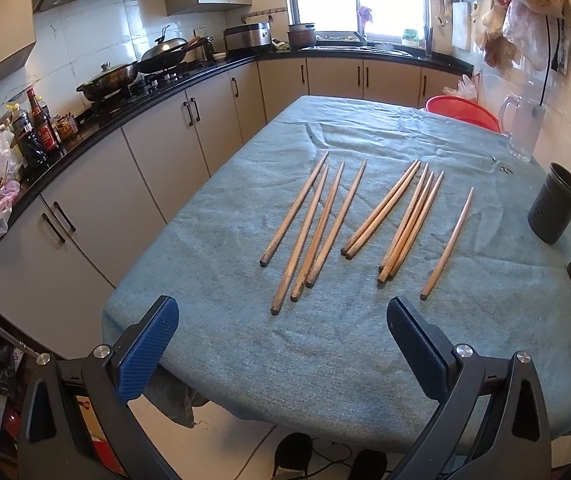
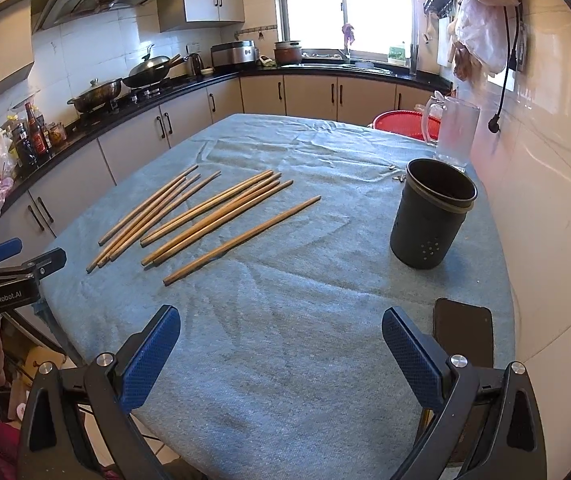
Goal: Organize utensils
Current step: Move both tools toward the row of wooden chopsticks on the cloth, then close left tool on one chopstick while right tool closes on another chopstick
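Note:
Several wooden chopsticks [image 1: 365,220] lie flat in loose groups on a table covered with a blue-grey cloth [image 1: 245,340]; they also show in the right wrist view [image 2: 205,216]. One chopstick [image 2: 241,240] lies apart, nearest the dark utensil holder [image 2: 431,216], which stands upright and looks empty; the holder shows in the left wrist view [image 1: 555,204] at the right. My left gripper [image 1: 281,320] is open and empty, short of the chopsticks' near ends. My right gripper [image 2: 281,330] is open and empty over bare cloth.
A black phone [image 2: 463,332] lies at the cloth's near right. A clear pitcher [image 2: 455,132] and a red basket [image 2: 405,124] stand at the far right by the wall. Kitchen counter with pans and bottles runs along the left.

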Motion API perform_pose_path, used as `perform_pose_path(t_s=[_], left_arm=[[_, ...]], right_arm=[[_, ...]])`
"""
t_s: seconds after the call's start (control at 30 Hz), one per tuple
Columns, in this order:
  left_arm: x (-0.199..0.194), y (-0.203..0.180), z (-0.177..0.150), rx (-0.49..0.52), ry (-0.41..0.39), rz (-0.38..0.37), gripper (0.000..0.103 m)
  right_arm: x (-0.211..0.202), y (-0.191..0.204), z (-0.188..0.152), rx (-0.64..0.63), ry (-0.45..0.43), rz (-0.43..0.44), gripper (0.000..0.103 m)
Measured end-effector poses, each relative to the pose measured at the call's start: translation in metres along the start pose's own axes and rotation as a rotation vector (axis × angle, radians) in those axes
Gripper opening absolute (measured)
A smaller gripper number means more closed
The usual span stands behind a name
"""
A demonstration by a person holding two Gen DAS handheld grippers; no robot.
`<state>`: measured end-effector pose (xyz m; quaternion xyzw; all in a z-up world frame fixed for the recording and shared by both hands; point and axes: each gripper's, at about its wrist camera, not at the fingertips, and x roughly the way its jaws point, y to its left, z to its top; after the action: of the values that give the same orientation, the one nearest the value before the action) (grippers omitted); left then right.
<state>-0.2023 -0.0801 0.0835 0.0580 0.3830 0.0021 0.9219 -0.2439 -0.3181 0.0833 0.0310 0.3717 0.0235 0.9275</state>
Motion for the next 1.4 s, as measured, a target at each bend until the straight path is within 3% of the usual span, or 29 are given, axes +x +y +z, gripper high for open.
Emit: perform_pose_path(t_s=[0.5, 0.8, 0.93, 1.0, 1.13, 1.3, 1.4], left_arm=[[0.005, 0.0, 0.007, 0.058, 0.023, 0.023, 0.103], [0.051, 0.031, 0.07, 0.126, 0.111, -0.046, 0.103], [0.085, 0.043, 0.099, 0.156, 0.177, -0.111, 0.102], [0.099, 0.045, 0.109, 0.176, 0.196, -0.148, 0.09], [0.135, 0.042, 0.135, 0.21, 0.261, -0.249, 0.08], [0.18, 0.026, 0.151, 0.237, 0.37, -0.355, 0.051], [0.205, 0.015, 0.157, 0.246, 0.423, -0.398, 0.048]], right_arm=[[0.015, -0.009, 0.002, 0.056, 0.03, 0.013, 0.102], [0.029, -0.02, 0.036, 0.207, 0.088, -0.031, 0.101], [0.037, -0.019, 0.053, 0.275, 0.121, -0.039, 0.094], [0.04, -0.017, 0.061, 0.306, 0.127, -0.056, 0.09], [0.04, -0.015, 0.071, 0.357, 0.123, -0.068, 0.086], [0.042, -0.015, 0.082, 0.39, 0.154, -0.084, 0.074], [0.041, -0.016, 0.083, 0.432, 0.163, -0.089, 0.07]])
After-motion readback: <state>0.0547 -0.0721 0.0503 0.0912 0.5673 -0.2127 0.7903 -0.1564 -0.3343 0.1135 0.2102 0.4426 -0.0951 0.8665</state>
